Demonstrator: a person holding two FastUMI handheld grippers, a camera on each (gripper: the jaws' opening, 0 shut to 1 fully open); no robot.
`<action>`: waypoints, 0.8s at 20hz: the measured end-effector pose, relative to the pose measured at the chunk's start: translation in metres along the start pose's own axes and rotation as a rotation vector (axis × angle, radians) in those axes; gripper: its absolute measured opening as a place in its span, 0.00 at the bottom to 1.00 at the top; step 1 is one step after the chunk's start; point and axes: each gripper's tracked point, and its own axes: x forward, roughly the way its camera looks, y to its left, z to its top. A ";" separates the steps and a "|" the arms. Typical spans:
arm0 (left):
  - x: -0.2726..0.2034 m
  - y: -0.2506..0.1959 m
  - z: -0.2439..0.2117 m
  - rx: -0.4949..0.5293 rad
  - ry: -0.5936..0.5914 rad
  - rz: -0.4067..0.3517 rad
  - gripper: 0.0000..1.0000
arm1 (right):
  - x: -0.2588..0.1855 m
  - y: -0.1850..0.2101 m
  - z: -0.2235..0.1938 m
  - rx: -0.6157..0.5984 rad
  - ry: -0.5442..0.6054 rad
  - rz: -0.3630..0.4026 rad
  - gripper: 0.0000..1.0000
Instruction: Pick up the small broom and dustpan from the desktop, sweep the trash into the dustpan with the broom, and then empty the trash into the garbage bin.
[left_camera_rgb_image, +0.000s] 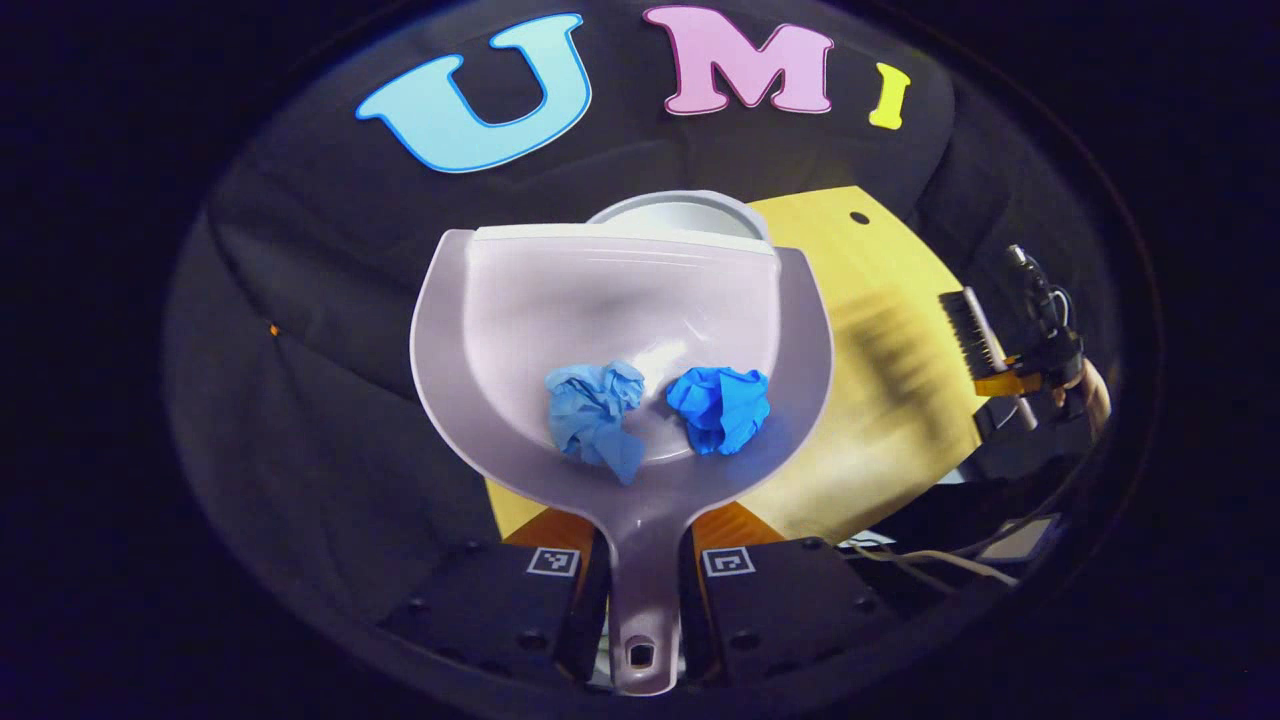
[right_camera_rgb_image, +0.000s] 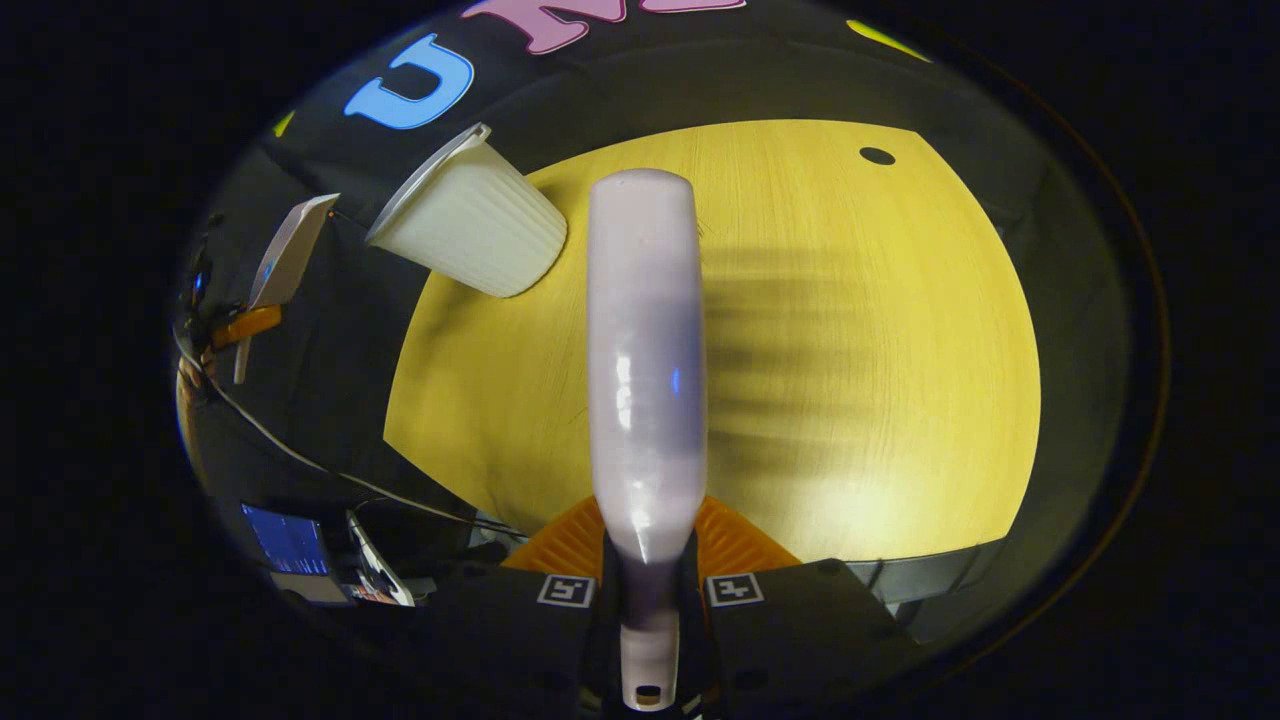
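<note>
So there's one dustpan (left_camera_rgb_image: 620, 330), one broom (right_camera_rgb_image: 645, 370), one garbage bin (right_camera_rgb_image: 470, 235) and two crumpled blue paper wads (left_camera_rgb_image: 597, 415) (left_camera_rgb_image: 722, 405). In the left gripper view, the left gripper (left_camera_rgb_image: 640, 575) pinches the dustpan's handle; the pan points straight away from the camera, held up over the table's (left_camera_rgb_image: 880, 400) left edge, both wads sitting inside it. The bin's rim peeks out just behind the pan. In the right gripper view, the right gripper (right_camera_rgb_image: 648, 590) is clamped on the broom's handle, its long axis running straight ahead over the table.
</note>
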 end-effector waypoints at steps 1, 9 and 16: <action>0.009 0.010 0.019 0.027 0.022 0.038 0.29 | 0.000 0.004 -0.001 0.004 -0.006 0.008 0.26; 0.057 0.035 0.112 0.486 0.272 0.278 0.28 | 0.001 0.010 -0.019 0.068 -0.033 0.060 0.26; 0.056 0.018 0.110 0.587 0.326 0.306 0.28 | -0.008 -0.002 -0.004 0.130 -0.102 0.043 0.26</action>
